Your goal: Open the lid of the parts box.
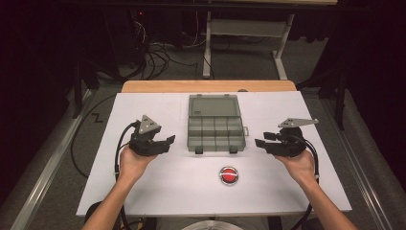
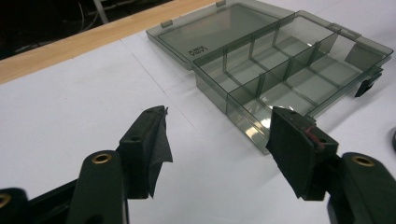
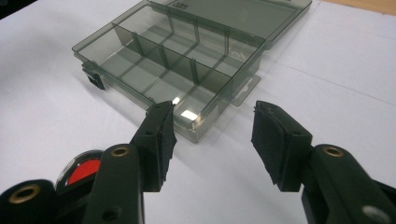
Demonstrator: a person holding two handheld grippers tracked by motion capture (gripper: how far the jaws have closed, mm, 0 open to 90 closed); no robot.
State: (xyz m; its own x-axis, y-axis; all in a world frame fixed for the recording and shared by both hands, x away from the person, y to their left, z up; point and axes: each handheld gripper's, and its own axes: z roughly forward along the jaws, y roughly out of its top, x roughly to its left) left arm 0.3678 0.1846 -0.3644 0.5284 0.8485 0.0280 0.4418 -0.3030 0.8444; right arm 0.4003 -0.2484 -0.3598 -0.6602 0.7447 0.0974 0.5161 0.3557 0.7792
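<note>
High view: a smoky grey, translucent plastic compartment box (image 1: 215, 135) lies open at the middle of the white tabletop (image 1: 158, 187), its flat lid (image 1: 214, 105) folded back away from the person toward the wooden table edge (image 1: 208, 86). The left gripper (image 1: 168, 142) hovers just beside the box's left side, the right gripper (image 1: 259, 143) near its right side; both point inward at it. A round red button with a metal rim (image 1: 229, 175) sits on the tabletop nearer the person, between the two forearms.

Left gripper view: the jaws stand wide apart with nothing between them; the box (image 2: 285, 74), its compartments empty, lies just ahead.

Right gripper view: the jaws stand wide with bare tabletop between them, the near corner of the box (image 3: 182, 70) just beyond the pads (image 3: 163, 135). No earlier frame is shown.
</note>
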